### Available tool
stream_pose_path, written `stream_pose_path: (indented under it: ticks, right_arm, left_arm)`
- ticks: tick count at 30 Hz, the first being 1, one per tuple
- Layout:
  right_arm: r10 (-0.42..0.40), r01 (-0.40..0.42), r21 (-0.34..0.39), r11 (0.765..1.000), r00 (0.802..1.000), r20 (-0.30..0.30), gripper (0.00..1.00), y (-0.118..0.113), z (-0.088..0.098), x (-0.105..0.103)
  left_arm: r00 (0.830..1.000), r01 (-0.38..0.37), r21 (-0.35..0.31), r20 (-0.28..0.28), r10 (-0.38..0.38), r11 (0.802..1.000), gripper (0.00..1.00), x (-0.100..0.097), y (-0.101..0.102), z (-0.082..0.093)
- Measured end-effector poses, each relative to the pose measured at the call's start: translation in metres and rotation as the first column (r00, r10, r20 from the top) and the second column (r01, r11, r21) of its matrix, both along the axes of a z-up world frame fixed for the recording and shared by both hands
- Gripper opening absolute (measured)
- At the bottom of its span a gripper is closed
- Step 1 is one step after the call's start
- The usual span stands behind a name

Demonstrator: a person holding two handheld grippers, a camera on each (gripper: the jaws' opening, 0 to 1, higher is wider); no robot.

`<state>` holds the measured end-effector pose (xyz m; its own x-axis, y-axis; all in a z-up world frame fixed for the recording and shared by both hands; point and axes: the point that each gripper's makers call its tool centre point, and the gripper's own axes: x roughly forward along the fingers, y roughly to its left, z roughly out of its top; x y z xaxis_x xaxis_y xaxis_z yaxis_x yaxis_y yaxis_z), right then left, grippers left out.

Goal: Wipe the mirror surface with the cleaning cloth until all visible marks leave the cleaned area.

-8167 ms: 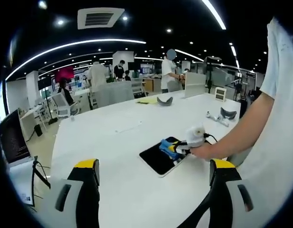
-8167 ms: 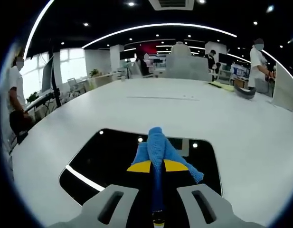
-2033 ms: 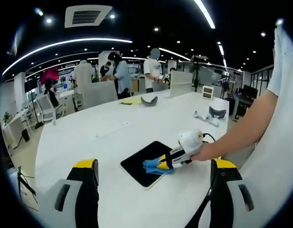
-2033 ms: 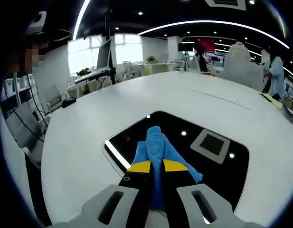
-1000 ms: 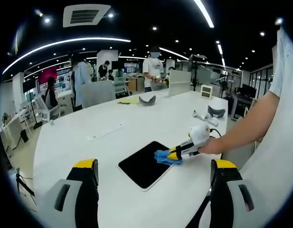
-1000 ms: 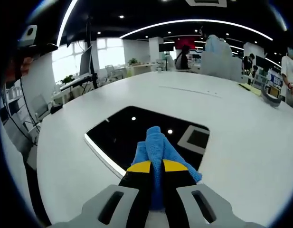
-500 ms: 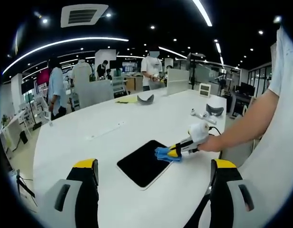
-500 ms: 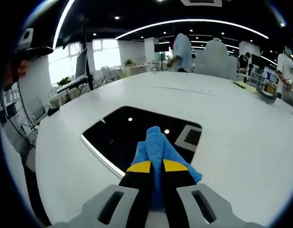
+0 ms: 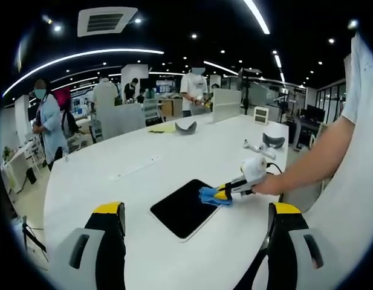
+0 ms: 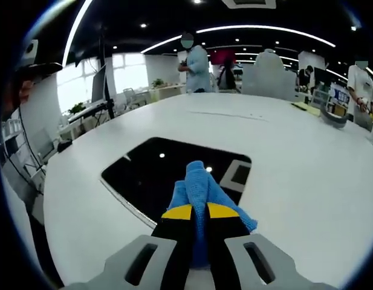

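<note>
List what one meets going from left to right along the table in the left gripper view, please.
Mirror → blue cloth → right gripper → the person's hand.

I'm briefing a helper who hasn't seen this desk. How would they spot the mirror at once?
On the big white table, look at the near edge by the right tool clamping a blue cleaning cloth. The mirror is the flat, dark, glossy rectangle with a pale rim, reflecting ceiling lights.
</note>
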<state>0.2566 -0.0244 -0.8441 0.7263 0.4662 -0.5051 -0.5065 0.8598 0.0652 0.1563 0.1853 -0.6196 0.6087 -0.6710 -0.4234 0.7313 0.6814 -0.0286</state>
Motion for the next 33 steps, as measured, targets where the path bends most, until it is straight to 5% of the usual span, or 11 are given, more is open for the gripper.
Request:
stream_pose_path:
  ticks: [33]
  right_arm:
    - [-0.053,0.053,-0.012,0.999,0.999,-0.013,0.02,-0.002,0.001,0.028]
  left_arm:
    - [1.0,-0.011,-0.006,0.004,0.011,1.0,0.99,0.007,0.006,0.001]
